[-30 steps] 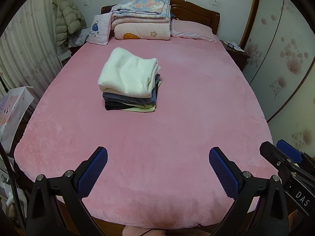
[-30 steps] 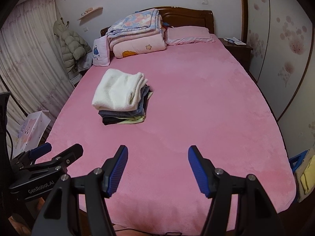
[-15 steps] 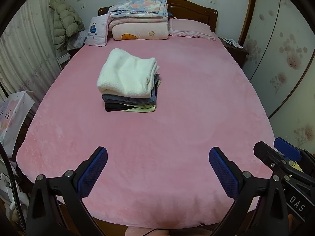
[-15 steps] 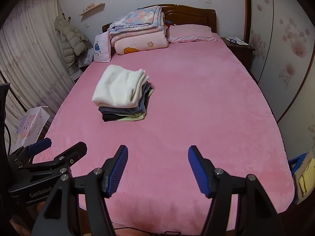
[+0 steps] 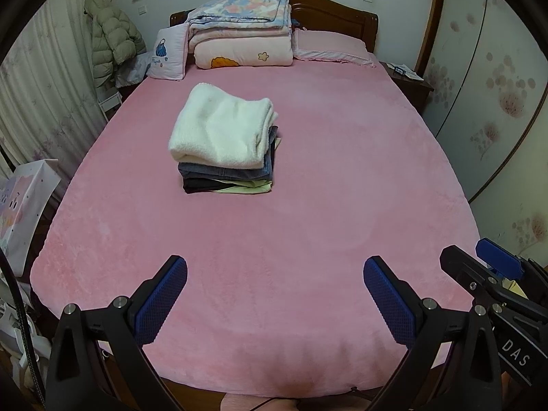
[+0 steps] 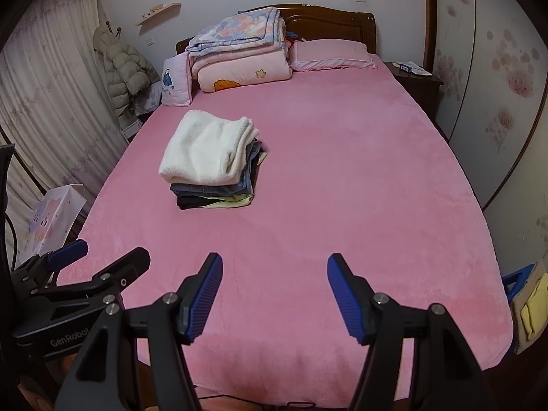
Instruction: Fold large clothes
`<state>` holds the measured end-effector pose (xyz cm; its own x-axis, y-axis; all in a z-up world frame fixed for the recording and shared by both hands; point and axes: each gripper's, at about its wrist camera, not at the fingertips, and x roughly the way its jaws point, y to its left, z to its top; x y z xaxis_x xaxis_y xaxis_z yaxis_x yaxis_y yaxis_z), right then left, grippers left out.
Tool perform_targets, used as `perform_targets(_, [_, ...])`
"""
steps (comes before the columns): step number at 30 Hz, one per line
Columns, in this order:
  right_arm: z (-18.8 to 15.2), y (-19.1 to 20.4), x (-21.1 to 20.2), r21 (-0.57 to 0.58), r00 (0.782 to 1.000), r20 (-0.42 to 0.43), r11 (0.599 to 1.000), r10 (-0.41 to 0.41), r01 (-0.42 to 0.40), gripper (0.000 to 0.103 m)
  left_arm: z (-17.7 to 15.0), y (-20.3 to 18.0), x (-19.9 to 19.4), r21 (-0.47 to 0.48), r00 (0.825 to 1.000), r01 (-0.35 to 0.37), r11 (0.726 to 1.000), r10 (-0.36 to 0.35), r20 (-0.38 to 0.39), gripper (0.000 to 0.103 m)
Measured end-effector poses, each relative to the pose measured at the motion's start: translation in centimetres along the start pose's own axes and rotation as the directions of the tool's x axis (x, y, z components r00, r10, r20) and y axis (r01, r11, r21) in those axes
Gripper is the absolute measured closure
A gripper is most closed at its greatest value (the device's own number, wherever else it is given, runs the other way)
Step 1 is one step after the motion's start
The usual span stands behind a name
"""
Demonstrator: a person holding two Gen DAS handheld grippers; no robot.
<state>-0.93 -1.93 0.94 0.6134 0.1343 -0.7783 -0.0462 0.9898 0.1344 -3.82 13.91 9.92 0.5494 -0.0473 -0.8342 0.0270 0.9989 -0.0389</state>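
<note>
A stack of folded clothes [image 5: 224,150] lies on the pink bed [image 5: 308,205], left of centre: a white fleece on top [image 5: 219,130], then denim, a dark piece and a pale yellow one. It also shows in the right wrist view [image 6: 212,164]. My left gripper [image 5: 274,294] is open and empty above the bed's near edge. My right gripper [image 6: 274,294] is open and empty too, beside it. Each gripper shows in the other's view: the right one [image 5: 493,284], the left one [image 6: 78,274]. Both are well short of the stack.
Folded quilts [image 5: 239,30] and a pink pillow [image 5: 328,48] lie at the wooden headboard. A puffer jacket [image 5: 113,41] hangs at the left by curtains. A nightstand [image 5: 407,82] and wardrobe doors stand right. A paper bag [image 6: 51,219] stands left of the bed.
Both grippers have drawn back and risen a little, so the bed and stack sit slightly farther off. The jaws stay open. The stack has not moved.
</note>
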Motion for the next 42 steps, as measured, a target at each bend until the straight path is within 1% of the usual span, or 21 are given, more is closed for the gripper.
perform_targets(15, [-0.8,-0.1,0.8,0.008,1.000,-0.010,1.000,-0.001,0.001,0.039,0.0,-0.1,0.1,0.003,1.000,-0.003,1.000,0.003,-0.001,0.001])
perform_targets(27, [-1.2,0.0,1.4,0.014,1.000,-0.024,1.000,-0.006,0.006,0.039,0.3,0.7,0.6,0.009,1.000,0.004,1.000,-0.004,-0.018,0.001])
perform_targets(42, [-0.4,-0.3,2.1,0.021,0.999,-0.051,1.000,-0.008,0.009,0.039,0.6,1.1,1.5,0.011,0.999,0.009,1.000,-0.009,-0.046,0.001])
